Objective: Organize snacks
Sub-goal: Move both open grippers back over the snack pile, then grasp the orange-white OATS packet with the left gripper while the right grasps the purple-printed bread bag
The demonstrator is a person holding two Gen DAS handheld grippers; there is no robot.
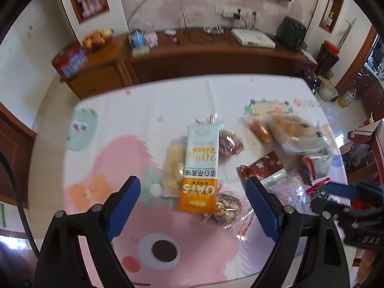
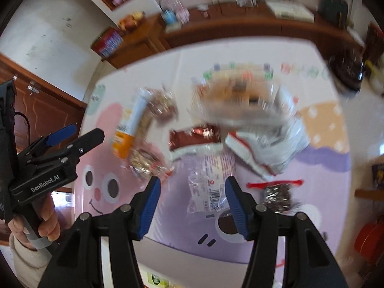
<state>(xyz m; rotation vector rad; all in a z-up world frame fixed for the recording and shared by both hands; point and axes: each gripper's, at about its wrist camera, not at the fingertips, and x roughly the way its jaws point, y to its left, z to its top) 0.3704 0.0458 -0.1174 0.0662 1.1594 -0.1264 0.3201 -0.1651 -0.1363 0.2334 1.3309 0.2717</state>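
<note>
Snack packets lie scattered on a table with a pink cartoon cloth [image 1: 108, 158]. A white and orange oats packet [image 1: 201, 168] lies just ahead of my left gripper [image 1: 193, 187], which is open and empty above the table. A clear pack of yellow snacks [image 1: 172, 168] lies beside it, and a clear wrapped snack [image 1: 226, 207] at its near end. A brown foil packet [image 1: 262, 165] lies to the right. My right gripper [image 2: 192, 187] is open and empty, over a clear labelled packet [image 2: 207, 184]. The brown packet [image 2: 194, 136] and a red-sealed dark snack bag [image 2: 277, 192] lie near it.
A heap of clear and white bags [image 1: 300, 139] lies at the table's far right. A wooden sideboard [image 1: 192, 55] with fruit, a box and gadgets stands behind the table. The right wrist view is blurred. The left gripper [image 2: 69, 141] shows at the left of the right wrist view.
</note>
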